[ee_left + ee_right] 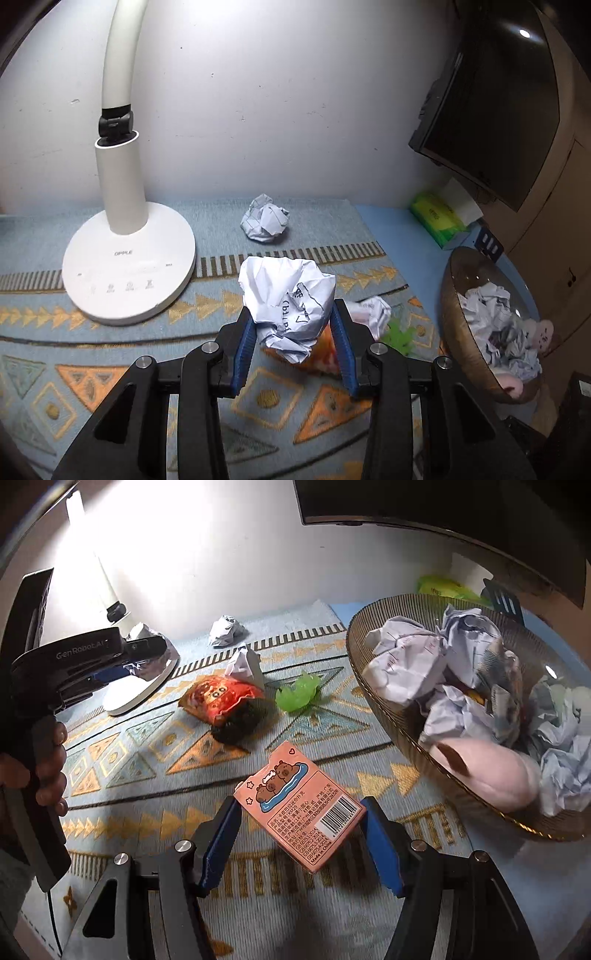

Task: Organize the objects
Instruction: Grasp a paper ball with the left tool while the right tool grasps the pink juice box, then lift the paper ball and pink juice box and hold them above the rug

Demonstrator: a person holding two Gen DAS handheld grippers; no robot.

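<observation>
My left gripper (293,321) is shut on a crumpled paper ball (288,299) and holds it above the patterned mat. My right gripper (301,808) is shut on a pink card box (299,805) with a barcode, held above the mat left of the basket. The dark ribbed basket (373,686) at the right holds several crumpled papers and a pink soft item; it also shows in the left wrist view (448,306). On the mat lie another paper ball (264,218), a red snack packet (219,698), a green toy (297,692) and a smaller paper ball (242,662).
A white lamp base (129,273) stands on the mat at the left. A green tissue pack (437,218) lies by the wall at the back right, under a dark monitor (491,107). The left gripper body (85,657) shows at the left of the right wrist view.
</observation>
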